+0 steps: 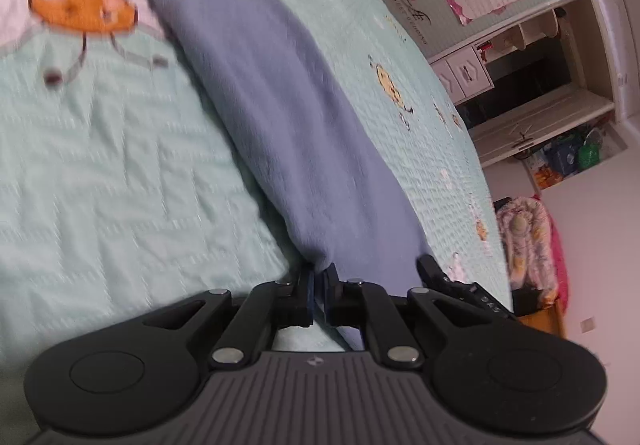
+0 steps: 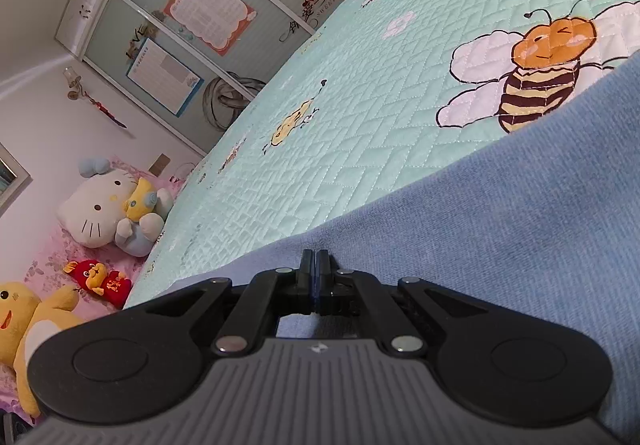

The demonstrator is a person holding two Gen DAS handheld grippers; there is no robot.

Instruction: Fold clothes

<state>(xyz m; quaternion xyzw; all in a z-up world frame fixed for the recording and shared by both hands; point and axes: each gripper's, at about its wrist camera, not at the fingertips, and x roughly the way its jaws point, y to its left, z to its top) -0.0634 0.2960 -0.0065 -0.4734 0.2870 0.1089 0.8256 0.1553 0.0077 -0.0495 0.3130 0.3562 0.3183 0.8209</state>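
My left gripper point(image 1: 319, 277) and right gripper point(image 2: 316, 259) each pinch an edge of the blue garment point(image 1: 272, 93), which stretches toward 12 o'clock over the bee-print quilt point(image 2: 360, 133). A fold looks underway; how many remain, I cannot tell.

The blue garment point(image 2: 480, 229) is soft matt cloth with a fine brushed weave, and it lies on a mint green bedspread point(image 2: 340, 149) of quilted cloth with stitched lines and printed bees. Both grippers, left point(image 1: 319, 277) and right point(image 2: 316, 261), look like matt black plastic with small shiny metal pins, above a ribbed grey body.
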